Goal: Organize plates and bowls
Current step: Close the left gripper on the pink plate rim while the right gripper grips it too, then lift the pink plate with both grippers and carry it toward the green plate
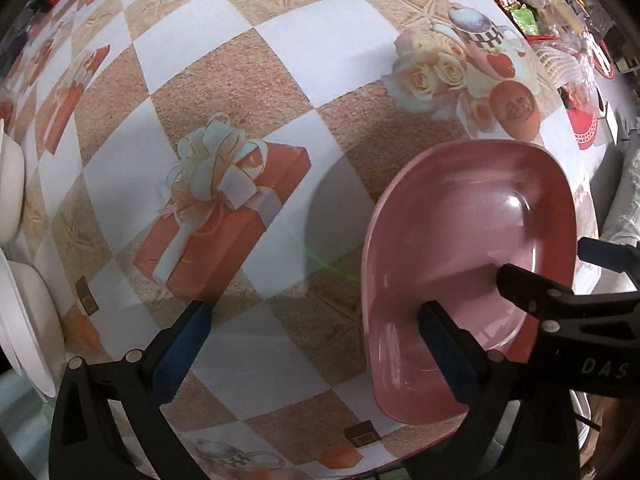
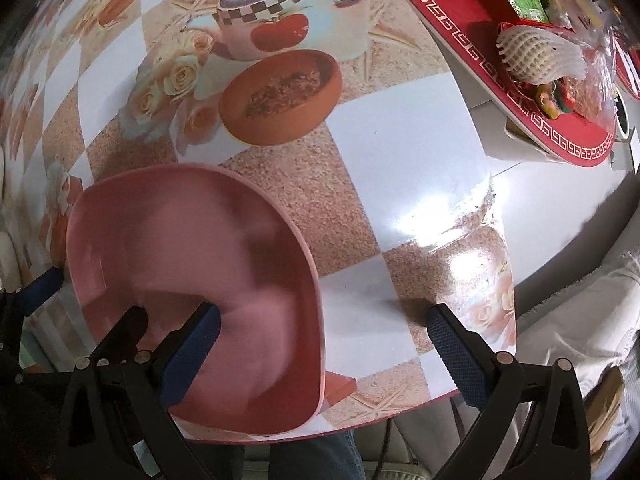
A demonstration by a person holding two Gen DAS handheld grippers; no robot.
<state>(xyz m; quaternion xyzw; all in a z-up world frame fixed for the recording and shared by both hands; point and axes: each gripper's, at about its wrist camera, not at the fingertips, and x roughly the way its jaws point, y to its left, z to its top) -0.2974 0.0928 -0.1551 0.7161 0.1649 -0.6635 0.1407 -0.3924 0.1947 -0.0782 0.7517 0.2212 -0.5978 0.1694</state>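
A pink bowl (image 1: 460, 236) sits on the patterned tablecloth near the table's front edge; it also shows in the right wrist view (image 2: 180, 240). My left gripper (image 1: 316, 344) is open, its right finger inside the bowl and its left finger over the cloth. My right gripper (image 2: 324, 340) is open, its left finger (image 2: 192, 344) inside the bowl and its right finger over the bare cloth beside the rim. The other gripper's fingers (image 1: 532, 284) reach into the bowl from the right.
White bowls and plates (image 1: 24, 312) stand stacked at the far left edge. A red tray (image 2: 520, 92) with snack packets and a foam-netted fruit lies at the back right. The table's front edge (image 2: 360, 428) runs just below the bowl.
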